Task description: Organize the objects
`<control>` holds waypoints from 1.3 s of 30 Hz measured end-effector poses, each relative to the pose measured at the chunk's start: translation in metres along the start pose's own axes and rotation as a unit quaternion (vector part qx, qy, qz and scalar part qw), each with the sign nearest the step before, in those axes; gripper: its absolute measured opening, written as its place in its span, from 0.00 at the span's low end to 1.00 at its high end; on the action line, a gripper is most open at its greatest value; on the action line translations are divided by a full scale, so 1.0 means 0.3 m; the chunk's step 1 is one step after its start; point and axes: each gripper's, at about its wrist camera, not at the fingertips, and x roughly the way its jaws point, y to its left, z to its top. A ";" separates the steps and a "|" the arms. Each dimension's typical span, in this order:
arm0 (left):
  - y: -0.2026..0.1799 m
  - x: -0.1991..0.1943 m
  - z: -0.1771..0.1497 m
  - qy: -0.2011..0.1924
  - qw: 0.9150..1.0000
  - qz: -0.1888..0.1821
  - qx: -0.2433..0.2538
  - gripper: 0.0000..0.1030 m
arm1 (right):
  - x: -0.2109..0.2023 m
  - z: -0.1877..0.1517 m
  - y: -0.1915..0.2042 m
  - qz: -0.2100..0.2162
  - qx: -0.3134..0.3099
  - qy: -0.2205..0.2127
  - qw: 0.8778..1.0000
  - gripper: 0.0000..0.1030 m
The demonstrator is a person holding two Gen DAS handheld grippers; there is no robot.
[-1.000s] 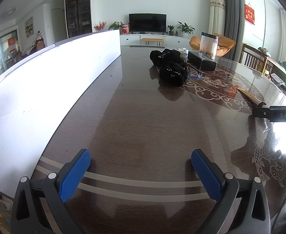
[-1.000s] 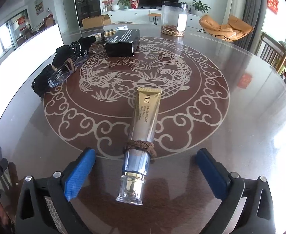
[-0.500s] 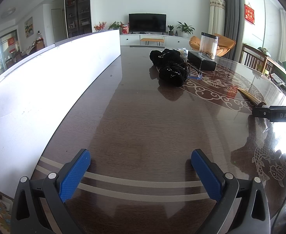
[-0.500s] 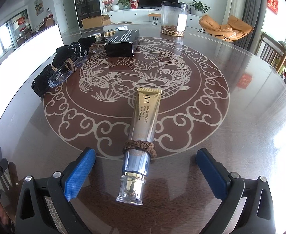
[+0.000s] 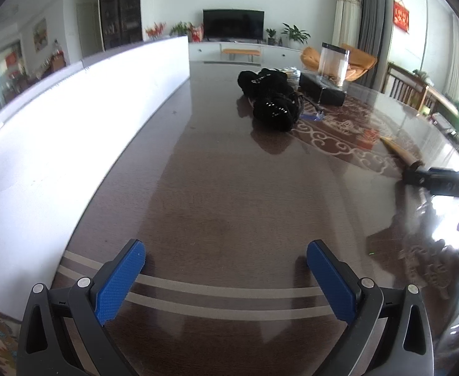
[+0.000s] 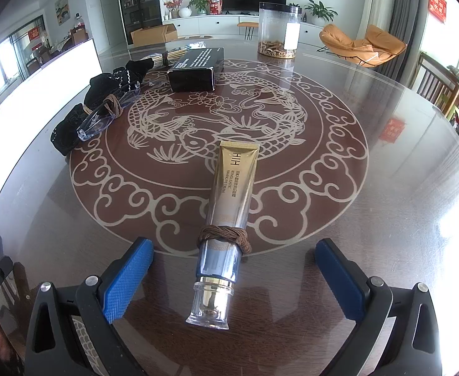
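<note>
A gold and silver cream tube lies on the table, clear cap toward me, with a brown cord band around it. My right gripper is open, its blue pads on either side of the cap end, not touching it. My left gripper is open and empty over bare table near the left edge. The tube's tip shows at the right in the left wrist view, beside the right gripper's body. Black socks with clear glasses bound by a cord lie at the left.
A black box and a clear jar stand at the back of the round glass-topped table. A bundle of sticks lies behind the box. A white panel runs along the table's left side.
</note>
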 end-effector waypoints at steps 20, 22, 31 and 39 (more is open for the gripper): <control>-0.137 0.393 0.499 0.056 0.997 -0.051 0.011 0.36 | 0.004 0.001 0.028 0.011 -0.024 -0.003 1.000 1.00; -0.123 0.363 0.482 0.048 0.997 -0.065 0.009 0.30 | 0.003 0.001 0.027 0.011 -0.024 -0.004 1.000 1.00; 0.014 0.096 0.194 0.068 0.995 -0.077 -0.011 0.53 | -0.009 -0.002 0.027 0.009 -0.023 -0.016 1.000 1.00; -0.035 0.110 0.236 0.053 0.997 -0.027 0.051 0.80 | 0.007 0.000 0.020 0.011 -0.021 -0.003 1.000 1.00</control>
